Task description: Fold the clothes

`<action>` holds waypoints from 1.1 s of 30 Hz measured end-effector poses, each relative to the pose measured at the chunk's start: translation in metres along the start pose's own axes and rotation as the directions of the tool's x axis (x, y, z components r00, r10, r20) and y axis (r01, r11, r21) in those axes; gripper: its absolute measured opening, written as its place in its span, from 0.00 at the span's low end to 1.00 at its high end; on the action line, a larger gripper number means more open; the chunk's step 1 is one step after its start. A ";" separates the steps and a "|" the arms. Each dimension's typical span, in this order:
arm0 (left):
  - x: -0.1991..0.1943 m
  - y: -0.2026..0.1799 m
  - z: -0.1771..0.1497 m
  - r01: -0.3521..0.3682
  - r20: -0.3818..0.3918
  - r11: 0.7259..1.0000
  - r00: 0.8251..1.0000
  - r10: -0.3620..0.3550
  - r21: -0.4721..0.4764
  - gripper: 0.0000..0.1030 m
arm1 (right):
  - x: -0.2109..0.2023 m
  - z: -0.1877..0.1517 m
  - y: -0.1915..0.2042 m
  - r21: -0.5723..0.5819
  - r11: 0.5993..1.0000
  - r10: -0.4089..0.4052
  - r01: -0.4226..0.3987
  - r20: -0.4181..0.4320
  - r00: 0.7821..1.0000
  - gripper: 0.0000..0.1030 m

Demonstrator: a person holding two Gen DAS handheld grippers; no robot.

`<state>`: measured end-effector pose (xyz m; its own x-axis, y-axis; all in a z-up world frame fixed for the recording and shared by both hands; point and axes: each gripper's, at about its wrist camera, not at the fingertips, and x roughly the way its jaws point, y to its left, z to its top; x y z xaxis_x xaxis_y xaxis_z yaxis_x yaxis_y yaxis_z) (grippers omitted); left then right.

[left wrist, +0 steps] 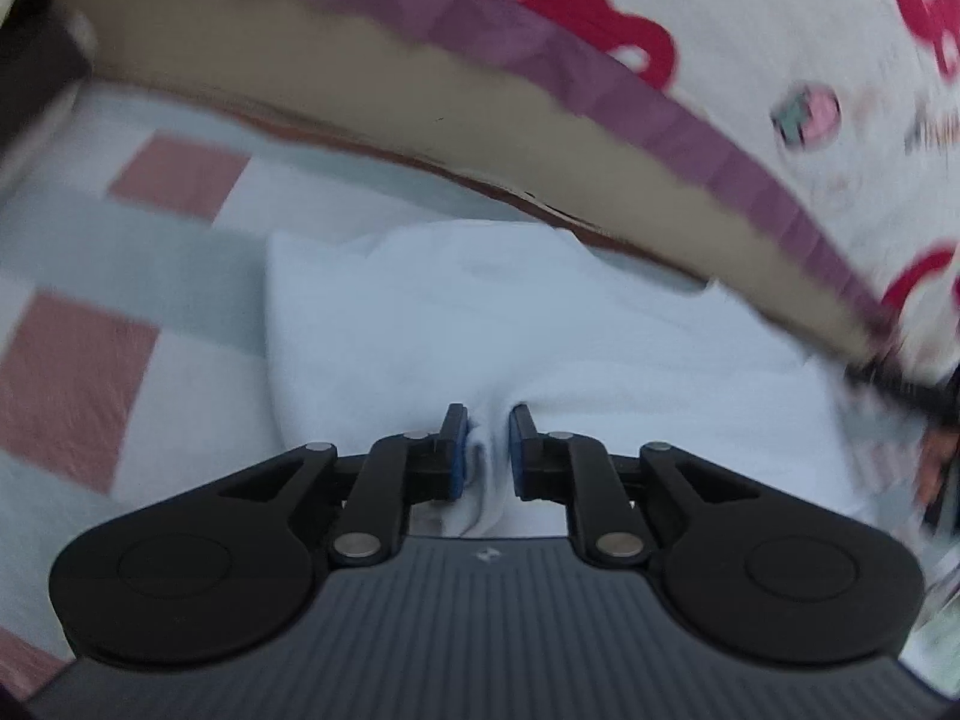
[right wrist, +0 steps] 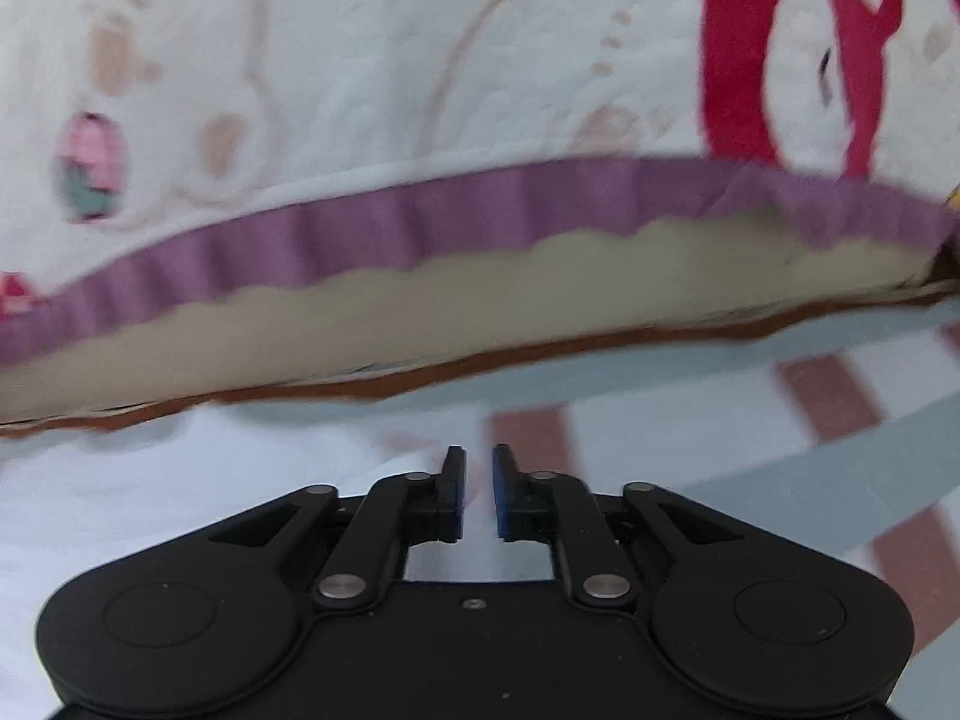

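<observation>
Both the left gripper (left wrist: 487,447) and the right gripper (right wrist: 478,492) are made black, with blue pads (left wrist: 459,450) and silver screws (left wrist: 357,543).

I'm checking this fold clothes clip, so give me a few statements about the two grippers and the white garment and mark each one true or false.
1. The left gripper pinches a fold of the white garment. True.
2. The garment lies on a bare wooden floor. False: it lies on a checked sheet of pink, grey and white.
3. The right gripper holds a bunched fold of cloth. False: a narrow gap shows between its fingers, nothing bunched in it.
4. A purple-trimmed quilt lies beyond the garment. True.
</observation>
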<state>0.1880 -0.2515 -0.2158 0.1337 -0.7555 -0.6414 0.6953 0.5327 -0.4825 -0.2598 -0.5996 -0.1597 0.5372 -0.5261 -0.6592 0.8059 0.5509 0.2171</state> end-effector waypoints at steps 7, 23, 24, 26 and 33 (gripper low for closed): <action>-0.014 -0.005 -0.015 -0.086 0.021 0.992 0.996 0.085 0.088 0.13 | -0.020 -0.037 0.048 -0.291 0.951 0.063 -0.109 -0.163 0.985 0.21; -0.029 -0.035 -0.045 -0.251 -0.022 0.898 0.960 0.277 0.363 0.46 | -0.006 -0.083 0.151 -0.469 0.876 0.032 -0.109 -0.170 0.985 0.44; -0.032 -0.034 -0.046 -0.261 -0.017 0.903 0.959 0.283 0.341 0.46 | -0.004 -0.087 0.162 -0.480 0.871 0.031 -0.103 -0.155 0.987 0.44; -0.038 -0.030 -0.047 -0.266 -0.017 0.924 0.959 0.281 0.276 0.46 | -0.006 -0.093 0.184 -0.508 0.856 0.030 -0.094 -0.133 0.991 0.44; -0.050 -0.015 -0.054 -0.253 0.003 0.953 0.967 0.256 0.165 0.46 | -0.020 -0.106 0.230 -0.548 0.779 0.209 -0.306 -0.234 0.949 0.44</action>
<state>0.1326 -0.2011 -0.2087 0.3098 -0.5951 -0.7415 0.7453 0.6363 -0.1993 -0.1116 -0.3940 -0.1733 0.6202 -0.2327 -0.7491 0.3265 0.9449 -0.0232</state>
